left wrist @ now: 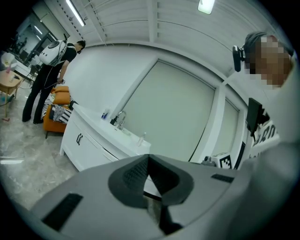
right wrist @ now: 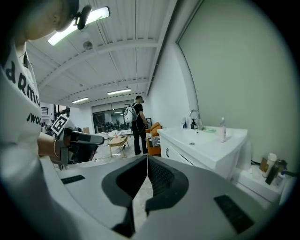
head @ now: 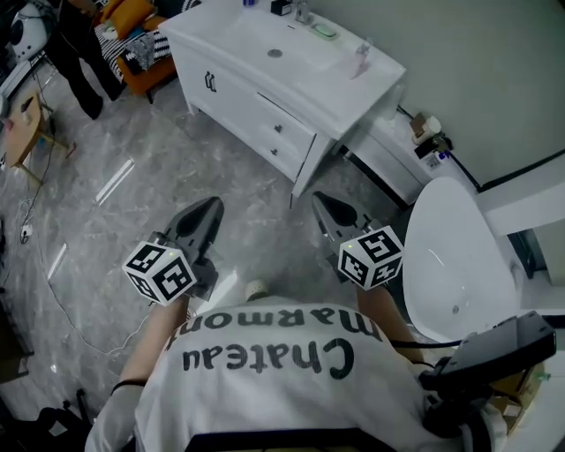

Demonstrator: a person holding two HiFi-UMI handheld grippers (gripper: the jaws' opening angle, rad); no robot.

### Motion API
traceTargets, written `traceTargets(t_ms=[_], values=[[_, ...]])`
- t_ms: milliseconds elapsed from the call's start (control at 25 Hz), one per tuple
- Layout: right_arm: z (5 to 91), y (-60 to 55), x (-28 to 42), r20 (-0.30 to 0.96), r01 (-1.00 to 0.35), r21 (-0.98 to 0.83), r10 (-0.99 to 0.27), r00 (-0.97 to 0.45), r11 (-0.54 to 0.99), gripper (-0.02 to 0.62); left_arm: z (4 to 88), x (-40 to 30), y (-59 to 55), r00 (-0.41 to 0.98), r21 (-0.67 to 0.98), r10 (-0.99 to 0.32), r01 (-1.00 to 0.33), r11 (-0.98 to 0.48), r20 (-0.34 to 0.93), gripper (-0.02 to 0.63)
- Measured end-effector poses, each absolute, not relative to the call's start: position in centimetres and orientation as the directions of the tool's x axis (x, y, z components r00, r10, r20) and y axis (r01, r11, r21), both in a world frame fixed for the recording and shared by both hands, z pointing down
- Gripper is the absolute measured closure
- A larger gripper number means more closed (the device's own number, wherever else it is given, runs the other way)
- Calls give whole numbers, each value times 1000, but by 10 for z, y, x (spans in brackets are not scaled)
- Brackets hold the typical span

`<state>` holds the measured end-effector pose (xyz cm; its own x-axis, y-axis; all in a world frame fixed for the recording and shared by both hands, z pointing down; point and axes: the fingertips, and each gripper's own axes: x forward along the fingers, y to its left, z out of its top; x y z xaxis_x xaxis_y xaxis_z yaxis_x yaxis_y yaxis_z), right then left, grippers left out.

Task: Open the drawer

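Observation:
A white vanity cabinet with a sink stands ahead of me. Its two drawers with small knobs face the grey marble floor, and a door with a dark handle is further left. My left gripper and right gripper hover side by side over the floor, short of the cabinet and touching nothing. Both are shut and empty. In the left gripper view the left gripper has its tips together, with the cabinet beyond. In the right gripper view the right gripper is also shut, with the cabinet to its right.
A white toilet stands close on the right, with bottles on a ledge behind it. A person in black stands at the far left near an orange chair and a small wooden table. A cable trails over the floor.

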<state>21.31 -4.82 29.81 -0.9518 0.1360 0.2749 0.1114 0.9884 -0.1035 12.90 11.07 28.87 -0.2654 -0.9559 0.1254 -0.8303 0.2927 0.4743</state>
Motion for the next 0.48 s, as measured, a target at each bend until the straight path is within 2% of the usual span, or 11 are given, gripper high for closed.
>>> traceTargets(t_ms=[480], values=[[316, -58, 167, 368, 38, -84, 66, -927, 996, 583, 302, 79, 97, -210, 526, -968, -812, 253, 140, 604]])
